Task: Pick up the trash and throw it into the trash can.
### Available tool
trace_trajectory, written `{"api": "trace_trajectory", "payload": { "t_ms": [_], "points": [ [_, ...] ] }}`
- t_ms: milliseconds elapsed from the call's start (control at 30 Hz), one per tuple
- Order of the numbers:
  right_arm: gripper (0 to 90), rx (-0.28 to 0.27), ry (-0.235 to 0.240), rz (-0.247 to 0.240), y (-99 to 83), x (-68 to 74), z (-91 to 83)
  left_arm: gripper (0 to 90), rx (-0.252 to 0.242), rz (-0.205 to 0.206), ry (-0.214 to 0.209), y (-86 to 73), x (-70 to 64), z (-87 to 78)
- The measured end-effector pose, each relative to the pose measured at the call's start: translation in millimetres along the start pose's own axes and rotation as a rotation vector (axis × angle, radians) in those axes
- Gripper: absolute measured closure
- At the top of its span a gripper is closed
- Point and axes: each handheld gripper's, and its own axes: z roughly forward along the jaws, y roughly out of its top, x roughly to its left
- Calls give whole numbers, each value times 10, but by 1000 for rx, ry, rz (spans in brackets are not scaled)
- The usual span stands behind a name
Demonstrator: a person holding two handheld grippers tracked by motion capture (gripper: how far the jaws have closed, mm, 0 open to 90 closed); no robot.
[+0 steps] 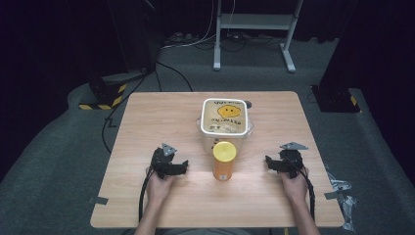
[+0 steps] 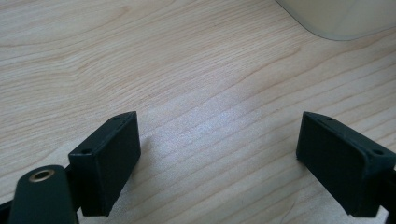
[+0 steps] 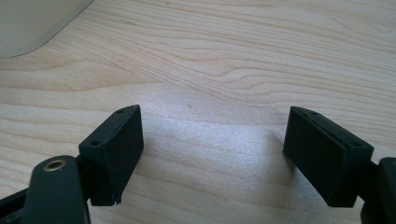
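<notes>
Item 1, hands: the left hand (image 1: 157, 188) and right hand (image 1: 295, 188) are coming in from the near edge of the table (image 1: 147, 210), each gripping a tool with a cable trailing back along the forearm.

Item 2, left gripper (image 1: 185, 168): it is resting low over the wood, left of centre, with its jaws standing wide apart and nothing between them. In the left gripper view (image 2: 218, 158) bare wood grain is showing in the gap.

Item 3, right gripper (image 1: 268, 161): it is sitting right of centre, level with its partner, jaws likewise spread wide and holding nothing. In the right gripper view (image 3: 212, 154) plain tabletop is lying between the jaws.

Item 4, bottle (image 1: 224, 160): orange, with a yellow cap, it is standing upright between the two grippers, apart from both, roughly midway.

Item 5, tub (image 1: 224, 117): a clear container with a white-rimmed lid bearing a yellow smiling face, it is sitting just behind the bottle, toward the far edge. Its pale rounded corner is showing at the top right of the left gripper view (image 2: 341, 18) and the top left of the right gripper view (image 3: 32, 23).

Item 6, floor (image 1: 58, 147): grey carpet is surrounding the table; a white frame (image 1: 254, 24) is standing farthest back.
</notes>
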Motion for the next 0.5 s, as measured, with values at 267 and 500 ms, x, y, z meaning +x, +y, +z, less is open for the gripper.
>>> {"api": "trace_trajectory", "payload": {
  "t_ms": [267,500],
  "points": [
    [203,-3,5,-7,3,19,4,141,1,-5,1,-1,-5,-2],
    [173,28,21,-3,9,19,-17,141,1,-5,1,0,-5,-2]
  ]
}}
